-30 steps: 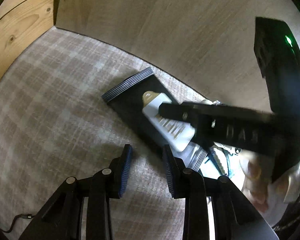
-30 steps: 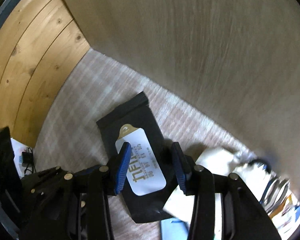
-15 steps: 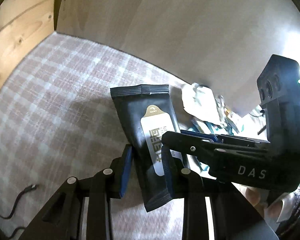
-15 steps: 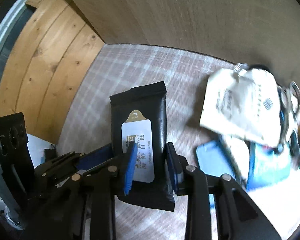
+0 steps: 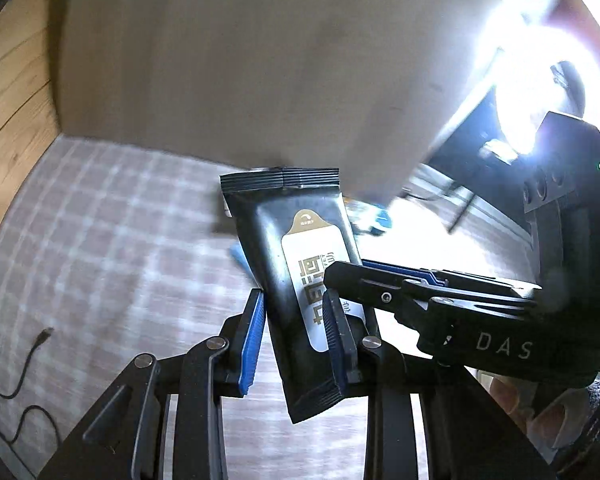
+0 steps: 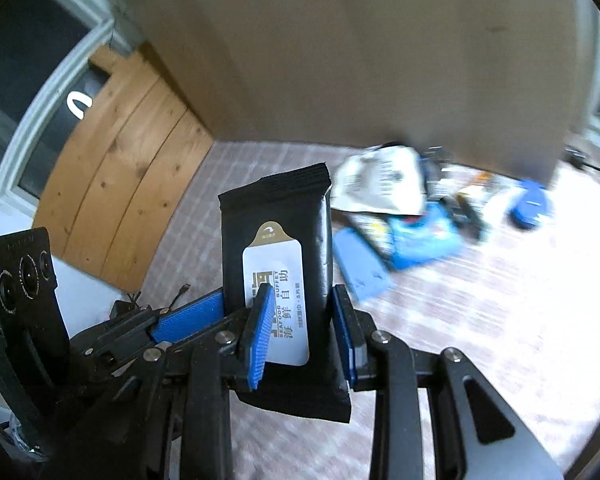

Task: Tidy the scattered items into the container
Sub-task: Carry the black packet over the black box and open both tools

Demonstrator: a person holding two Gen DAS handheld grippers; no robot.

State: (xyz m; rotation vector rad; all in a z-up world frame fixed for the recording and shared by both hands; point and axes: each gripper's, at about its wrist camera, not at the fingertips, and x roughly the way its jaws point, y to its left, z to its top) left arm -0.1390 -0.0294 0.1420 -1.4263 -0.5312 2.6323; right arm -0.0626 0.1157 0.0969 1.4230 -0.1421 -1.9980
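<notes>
- Black glossy wet-wipe pack w/ white-and-gold label flap: lifted clear of the checked pinkish mat, upright-ish, tilted a little, lower half pinched from two sides.
- Right hand-held gripper: jaws partly closed, blue pads pressing the pack's two long edges near the bottom; pack held.
- Left hand-held gripper: jaws narrow, pack between them; right pad on the label face, left pad looks just off the pack's edge, so grip there seems partial. Seen in left wrist view, pack leans across that gap.
- Risk 1: soft, slippery film — pack could slide down or twist out if either side eases off early; two grips pulling in diff directions could crumple it or peel the flap.
- Risk 2: crossed grippers close together — fingers could knock each other on the way over.
- Risk 3: no container clearly in view; target unclear from here, so a drop short of it is possible.
- Farther out: pile of scattered items (white pouch, blue packets, odd bits) on the mat by the brown board wall; low swing could scatter these more.
- Thin black cable at mat edge — snag risk if hands dip.
</notes>
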